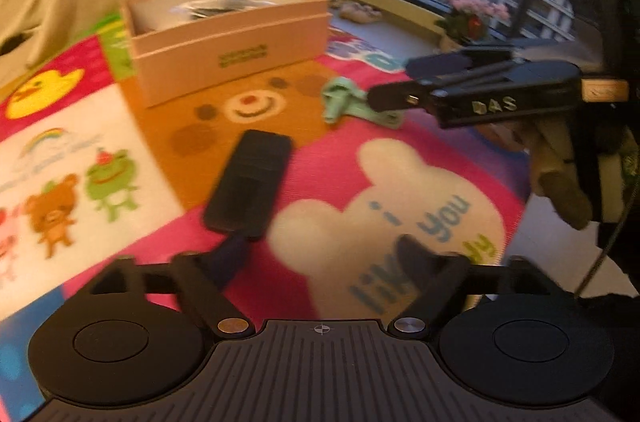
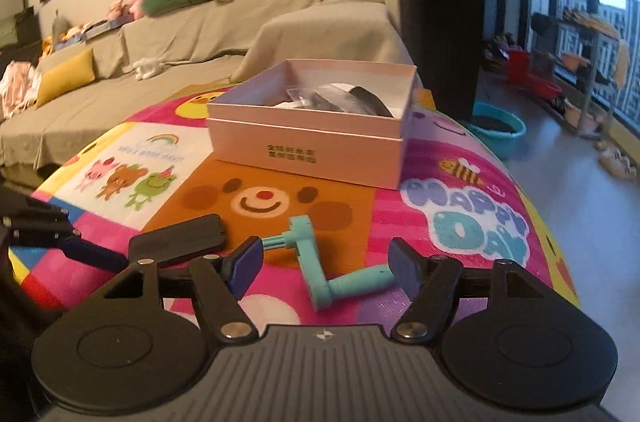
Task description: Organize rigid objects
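Two tongs over a cartoon play mat (image 2: 460,206), both released, nothing gripped.

Left wrist view, left to right: sofa cover at the far left edge. Pink box (image 1: 224,34), lid off, sits on the mat toward the back, dark items and clear wrap inside. Black case (image 1: 250,182) lies flat on the mat ahead of the left tongs (image 1: 324,262), on the border of the orange bear panel and the pink panel; it is just beyond the left fingertip, whether touching cannot be told through the blur. Left tongs spread wide, empty. Green crank (image 1: 344,100) lies right of the bear face. Right tongs (image 1: 390,84) come in from the right edge, tips at the crank; contact unclear from this side. A gloved hand (image 1: 560,178) holds that tool. Potted pink flowers by the window, far right.

Right wrist view, left to right: left tongs (image 2: 96,256) enter at the left edge, blue fingertip right at the near end of the case (image 2: 178,238). Box (image 2: 308,138) behind the bear face, upright, open. Crank (image 2: 320,262) lies on the mat between the pads of the right tongs (image 2: 326,268), which stand apart; the right pad (image 2: 404,266) is close to the crank's handle end, the left pad clear of it. Teal basin on the floor at right.
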